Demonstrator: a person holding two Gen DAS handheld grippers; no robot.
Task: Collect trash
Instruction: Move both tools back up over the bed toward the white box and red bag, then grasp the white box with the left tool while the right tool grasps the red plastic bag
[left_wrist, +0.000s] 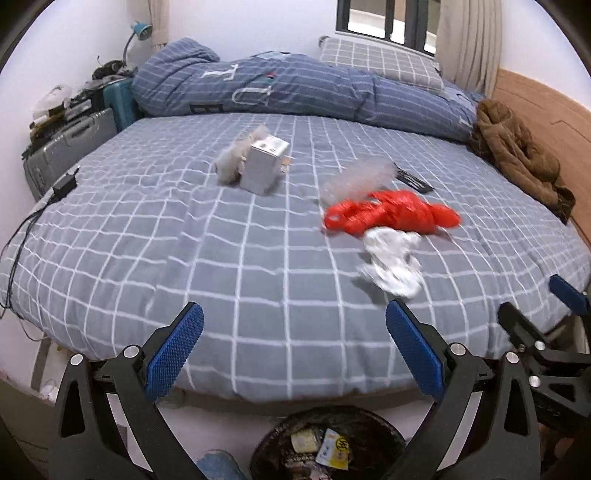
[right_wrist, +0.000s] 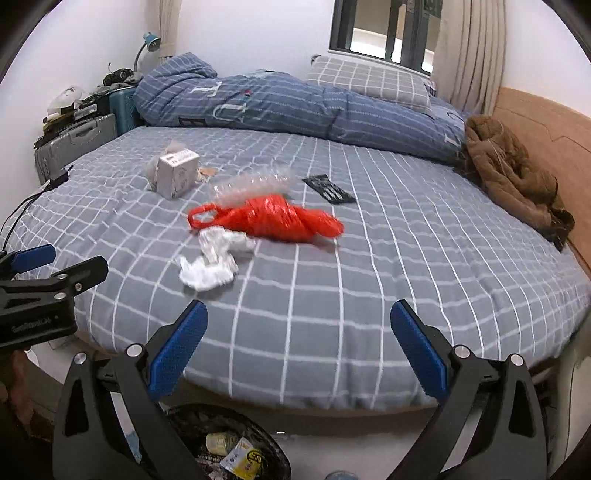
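bed trash uncollected, both tools empty above the bin

the left gripper (left_wrist: 294, 317) and right gripper (right_wrist: 299, 314) are each spread wide and hold nothing. both hang off the near edge of the bed (left_wrist: 258, 258), side by side, over the floor. the placement looks like a staging position: the black-lined bin (left_wrist: 328, 443) sits on the floor directly below them, already containing wrappers, so anything lifted has only a short way to drop.

the trash lies mid-bed. a crumpled white paper (right_wrist: 210, 262) is nearest the edge, touching or just beside a twisted red plastic bag (right_wrist: 273, 218). behind the bag lies a clear plastic wrapper (right_wrist: 255, 184), blurred. further left stands a small white box (right_wrist: 177, 173) with grey fluff (left_wrist: 231, 158) against it. a black packet (right_wrist: 328, 188) lies flat to the right.

items not judged trash: a brown jacket (right_wrist: 509, 177) by the headboard, a rolled blue quilt (left_wrist: 295, 88), a pillow (right_wrist: 369, 81), a charger with cable (left_wrist: 64, 184) at the left edge, and suitcases (right_wrist: 77, 144) beyond.

nothing stands between the tools and the white paper. judgement: collection has some way to go, and the soft sheet may bunch under a pinch.
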